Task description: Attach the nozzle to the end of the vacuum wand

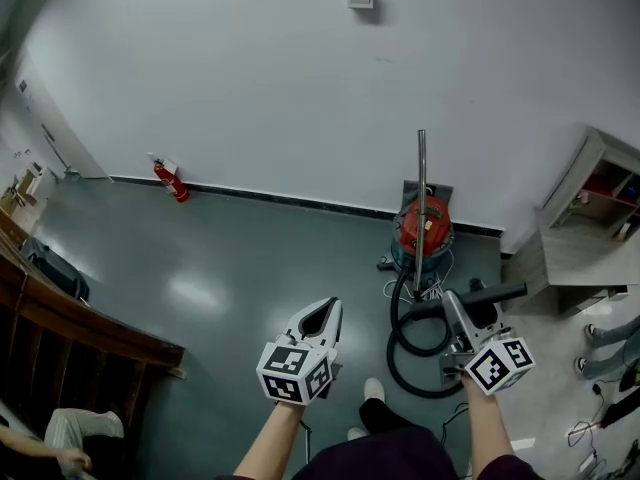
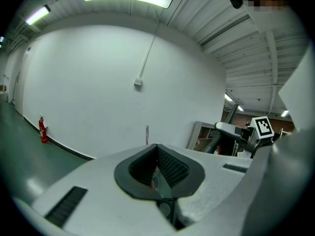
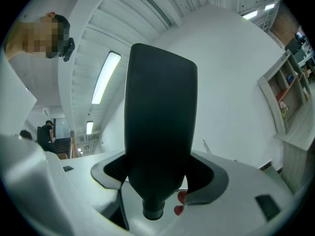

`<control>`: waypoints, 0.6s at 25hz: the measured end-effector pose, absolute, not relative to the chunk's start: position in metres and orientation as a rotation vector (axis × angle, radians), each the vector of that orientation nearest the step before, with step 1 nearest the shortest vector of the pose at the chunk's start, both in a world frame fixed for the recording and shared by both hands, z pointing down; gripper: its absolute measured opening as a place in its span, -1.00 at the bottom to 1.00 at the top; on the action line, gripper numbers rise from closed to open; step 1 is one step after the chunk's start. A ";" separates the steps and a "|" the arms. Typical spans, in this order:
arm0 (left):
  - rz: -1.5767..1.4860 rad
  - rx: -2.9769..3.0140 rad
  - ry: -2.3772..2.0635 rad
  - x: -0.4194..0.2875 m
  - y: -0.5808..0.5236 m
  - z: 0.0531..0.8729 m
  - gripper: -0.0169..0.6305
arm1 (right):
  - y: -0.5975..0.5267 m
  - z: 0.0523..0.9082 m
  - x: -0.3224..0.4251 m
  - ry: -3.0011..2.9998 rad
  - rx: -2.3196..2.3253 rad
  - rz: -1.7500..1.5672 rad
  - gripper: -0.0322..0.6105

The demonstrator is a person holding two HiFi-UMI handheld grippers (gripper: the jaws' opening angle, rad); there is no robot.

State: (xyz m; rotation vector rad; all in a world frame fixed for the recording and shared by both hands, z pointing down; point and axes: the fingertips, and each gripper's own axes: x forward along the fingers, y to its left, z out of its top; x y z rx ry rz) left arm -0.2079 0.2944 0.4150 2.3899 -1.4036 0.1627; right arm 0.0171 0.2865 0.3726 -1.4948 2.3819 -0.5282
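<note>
left gripper (image 1: 318, 326) shut, empty | right gripper (image 1: 458, 318) clamped on black nozzle (image 1: 495, 293) | wand (image 1: 421, 178) upright at red vacuum (image 1: 424, 226), well apart | risk — nozzle pivots in grip or tips wand at push-on

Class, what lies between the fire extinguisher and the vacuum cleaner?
Nothing: bare floor runs between fire extinguisher and vacuum cleaner, seen in the head view.

The vacuum (image 1: 424, 230) stands on the floor (image 1: 220, 268) against the back wall (image 1: 250, 78), wand (image 1: 421, 173) upright above it, hose (image 1: 405, 343) looped in front. A fire extinguisher (image 1: 170, 181) stands far left at that wall, a shelf unit (image 1: 590, 218) right.
</note>
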 end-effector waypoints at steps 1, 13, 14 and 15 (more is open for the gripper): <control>0.168 2.392 -1.400 -0.205 0.285 0.415 -0.93 | 0.278 0.374 0.019 2.380 -1.493 -0.532 0.13; 0.203 2.395 -1.383 -0.182 0.195 0.415 -0.93 | 0.196 0.391 0.040 2.344 -1.482 -0.609 0.13; 0.207 2.395 -1.381 -0.182 0.190 0.415 -0.93 | 0.191 0.392 0.041 2.342 -1.482 -0.611 0.13; 0.211 2.394 -1.380 -0.181 0.184 0.415 -0.93 | 0.186 0.392 0.042 2.341 -1.483 -0.610 0.13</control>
